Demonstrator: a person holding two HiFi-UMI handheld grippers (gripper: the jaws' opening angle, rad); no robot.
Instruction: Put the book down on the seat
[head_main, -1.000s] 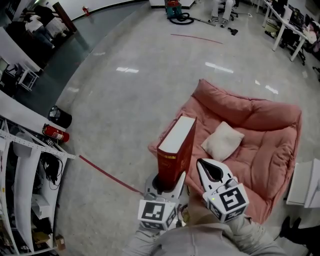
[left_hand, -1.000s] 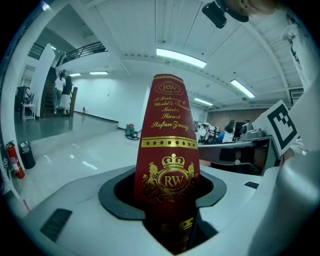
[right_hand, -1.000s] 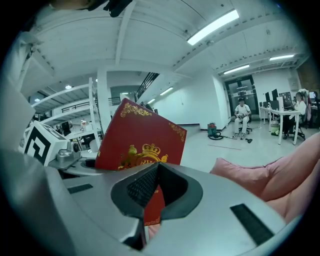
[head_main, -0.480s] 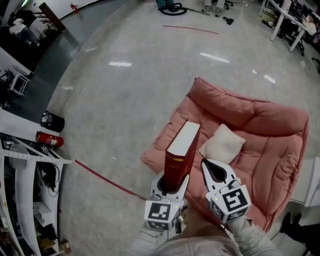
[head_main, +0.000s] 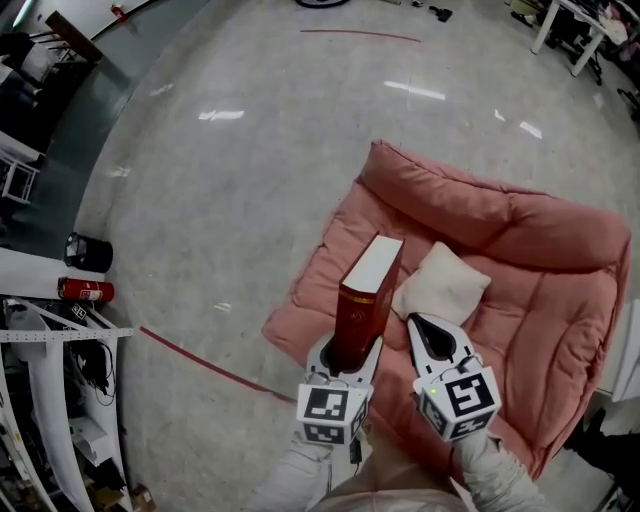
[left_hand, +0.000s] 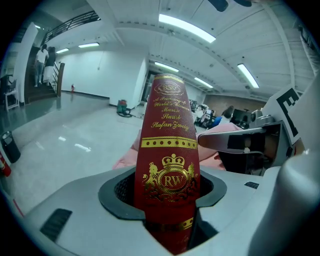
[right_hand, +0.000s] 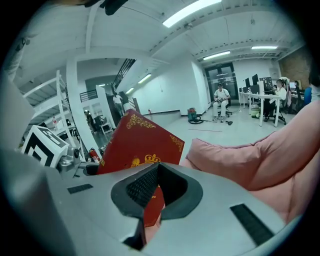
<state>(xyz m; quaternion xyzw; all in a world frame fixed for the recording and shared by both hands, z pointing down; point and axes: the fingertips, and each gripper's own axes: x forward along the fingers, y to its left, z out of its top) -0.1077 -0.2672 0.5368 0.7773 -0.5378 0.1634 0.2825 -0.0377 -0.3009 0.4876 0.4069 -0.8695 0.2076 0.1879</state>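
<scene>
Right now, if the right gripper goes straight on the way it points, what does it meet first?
Probably the white pillow on the pink seat: in the head view the right gripper, jaws together and empty, points at it. The book stands to its left, off that line. Depth is hard to judge.

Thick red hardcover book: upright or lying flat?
Upright: the red hardcover book stands on end, spine clamped in the left gripper above the pink cushioned seat.

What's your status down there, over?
Left gripper clamped on thick red gold-stamped hardback book, upright. Right gripper shut, empty, alongside. Book over pink padded floor seat, not yet down. Small cream pillow on seat nearby.
</scene>
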